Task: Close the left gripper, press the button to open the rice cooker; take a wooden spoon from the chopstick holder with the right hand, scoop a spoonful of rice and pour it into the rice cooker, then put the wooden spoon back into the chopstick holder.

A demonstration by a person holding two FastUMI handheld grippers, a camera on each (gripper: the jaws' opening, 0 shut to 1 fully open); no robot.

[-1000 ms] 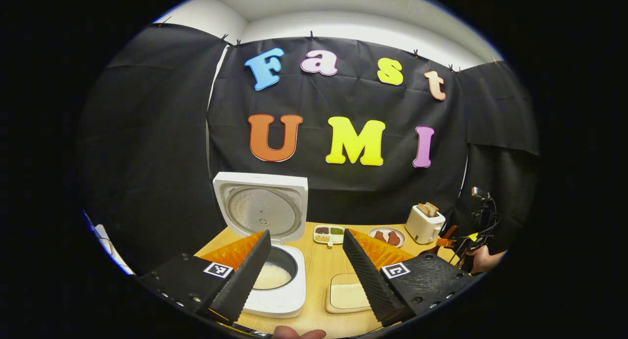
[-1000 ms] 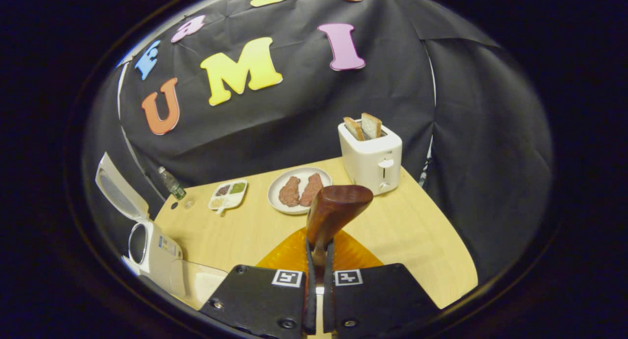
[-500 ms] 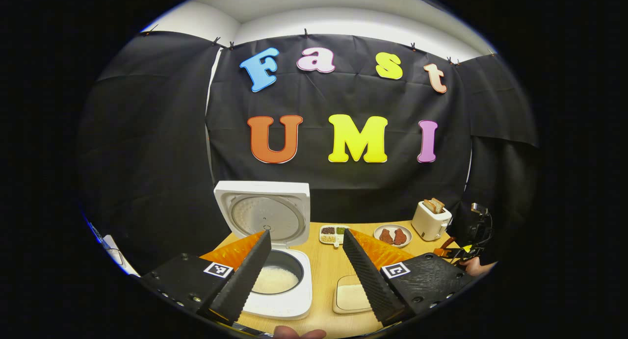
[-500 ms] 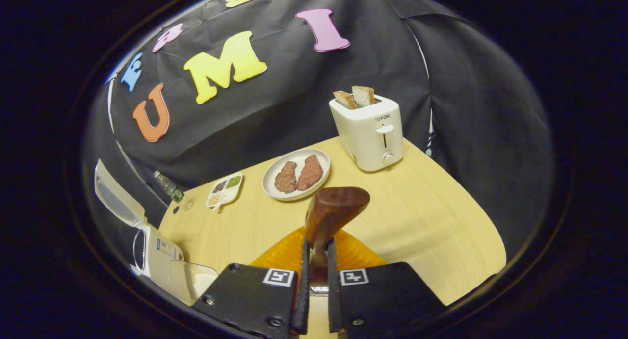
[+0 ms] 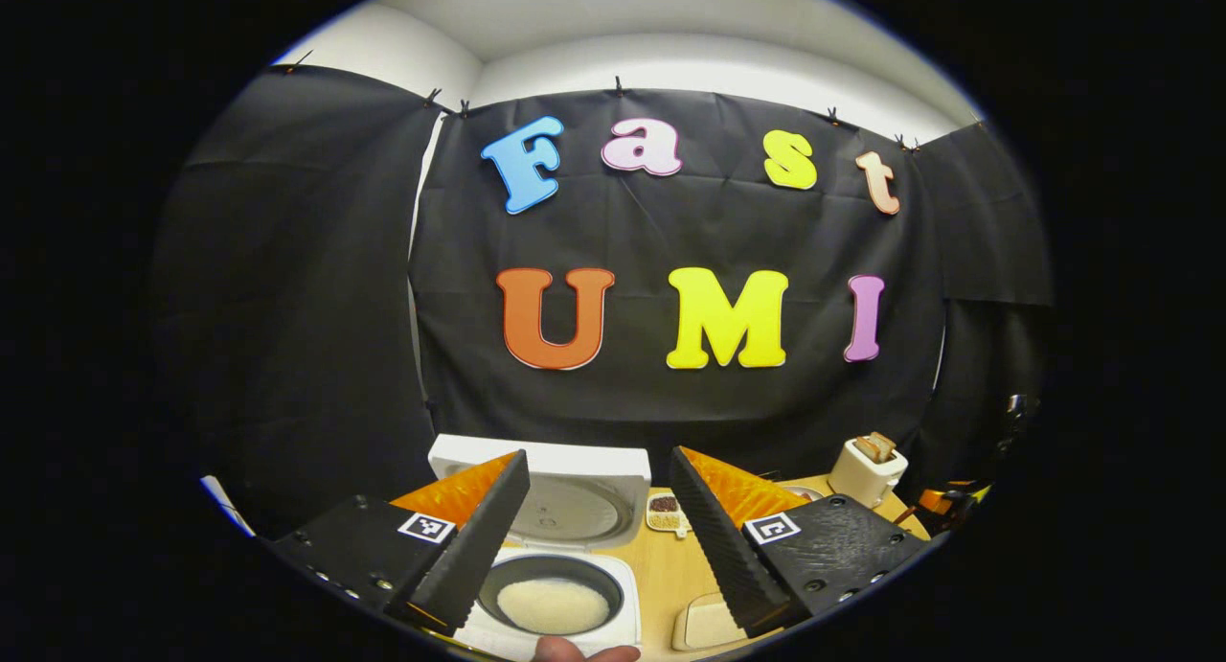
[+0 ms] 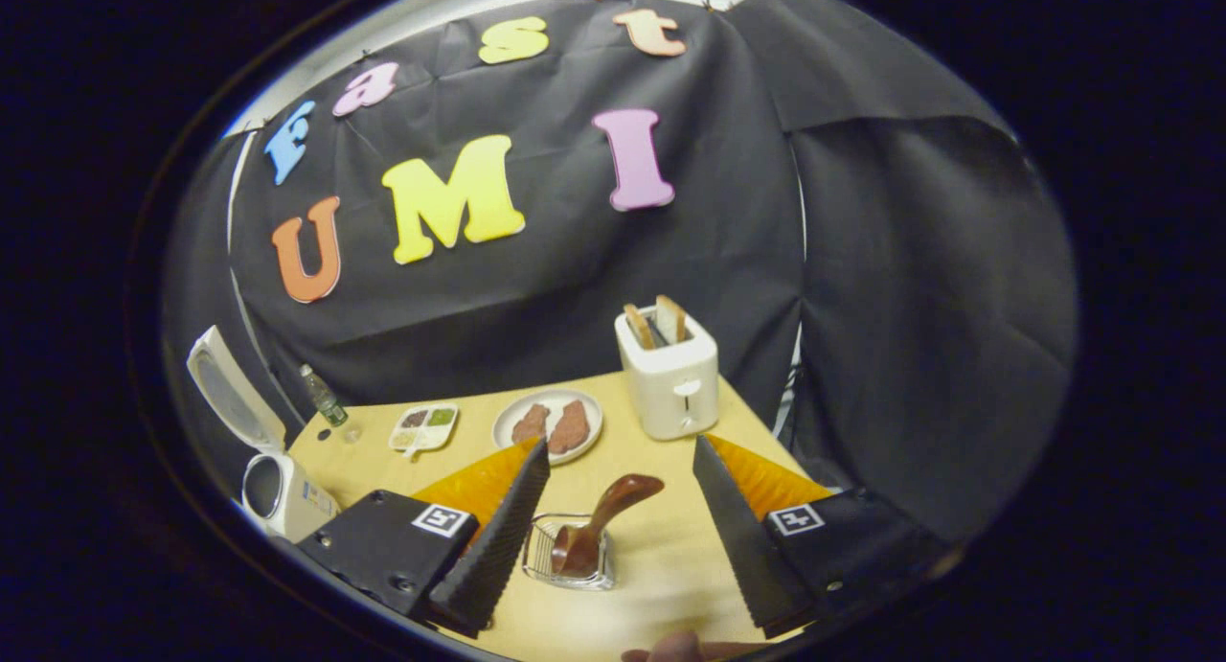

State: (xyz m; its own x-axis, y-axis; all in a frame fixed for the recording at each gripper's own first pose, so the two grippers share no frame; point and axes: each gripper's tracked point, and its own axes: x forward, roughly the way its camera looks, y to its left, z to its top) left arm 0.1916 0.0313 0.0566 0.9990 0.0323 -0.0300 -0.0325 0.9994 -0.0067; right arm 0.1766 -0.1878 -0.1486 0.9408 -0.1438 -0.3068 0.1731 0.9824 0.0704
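The white rice cooker (image 5: 627, 633) stands open, its lid (image 5: 575, 504) upright and white rice (image 5: 554, 604) in the pot. My left gripper (image 5: 596, 461) hovers open over it, holding nothing. In the right gripper view the wooden spoon (image 6: 613, 509) stands in the wire chopstick holder (image 6: 551, 566), bowl end down and handle leaning right. My right gripper (image 6: 621, 446) is open above the holder, its fingers apart on either side of the spoon without touching it. The cooker (image 6: 278, 490) with its raised lid (image 6: 225, 394) sits far left there.
A rice container (image 5: 709, 624) sits right of the cooker. On the wooden table (image 6: 661, 595) stand a toaster (image 6: 670, 379) with bread, a plate of meat (image 6: 548, 422), a seasoning tray (image 6: 423, 427) and a small bottle (image 6: 324, 399). A fingertip (image 6: 675, 648) shows at the bottom edge.
My right gripper has opened and let go of the spoon, which now stands in the holder, and has drawn back from it. My left gripper has shifted nearer the cooker.
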